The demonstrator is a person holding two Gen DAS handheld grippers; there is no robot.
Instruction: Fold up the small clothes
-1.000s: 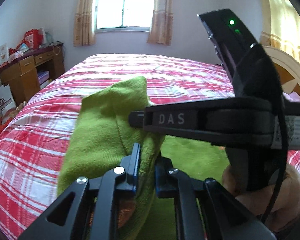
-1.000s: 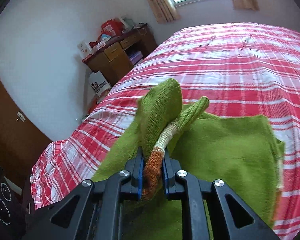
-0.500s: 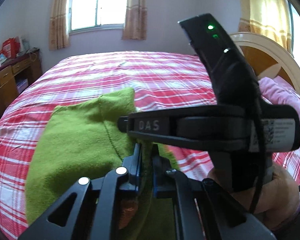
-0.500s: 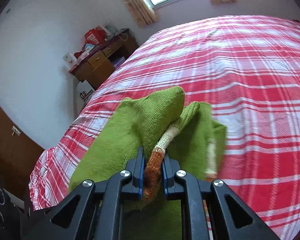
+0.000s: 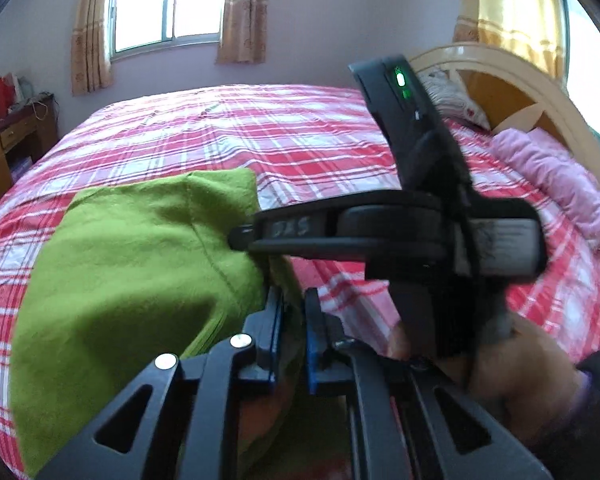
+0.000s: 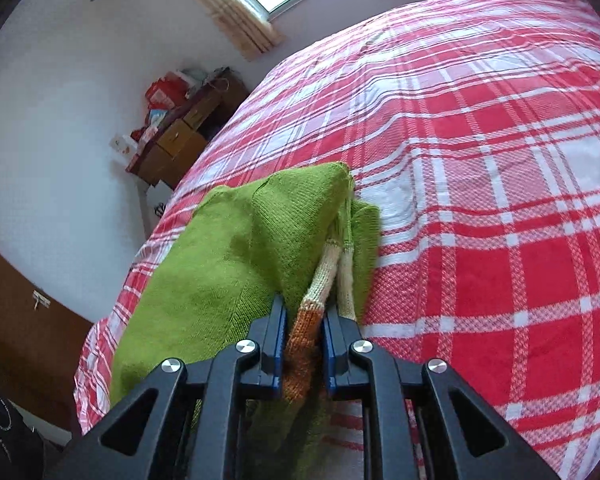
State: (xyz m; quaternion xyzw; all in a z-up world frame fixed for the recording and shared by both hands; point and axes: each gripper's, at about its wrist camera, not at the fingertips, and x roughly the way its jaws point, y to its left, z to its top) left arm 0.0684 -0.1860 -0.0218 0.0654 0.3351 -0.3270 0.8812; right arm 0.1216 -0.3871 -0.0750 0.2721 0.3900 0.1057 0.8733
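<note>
A small green knit sweater (image 5: 132,264) lies partly folded on the red-and-white plaid bed (image 5: 300,140). My left gripper (image 5: 291,312) holds a green fold between its blue pads, and its jaws are opening slightly. In the left wrist view my right gripper (image 5: 240,238) reaches in from the right, with its tip against the same fold. In the right wrist view my right gripper (image 6: 303,320) pinches the orange-and-cream ribbed edge of the sweater (image 6: 228,264). Its jaws are also opening a little, with the knit still between them.
A wooden desk (image 5: 4,148) with clutter stands by the wall at the left, also the desk (image 6: 172,144) in the right wrist view. A curved headboard (image 5: 512,92) and a pink blanket (image 5: 552,176) are at the right. A person's hand (image 5: 500,380) holds the right gripper.
Both grippers carried the held edge leftward and down. The sweater's right half now lies folded over to the left, baring the plaid sheet on the right.
</note>
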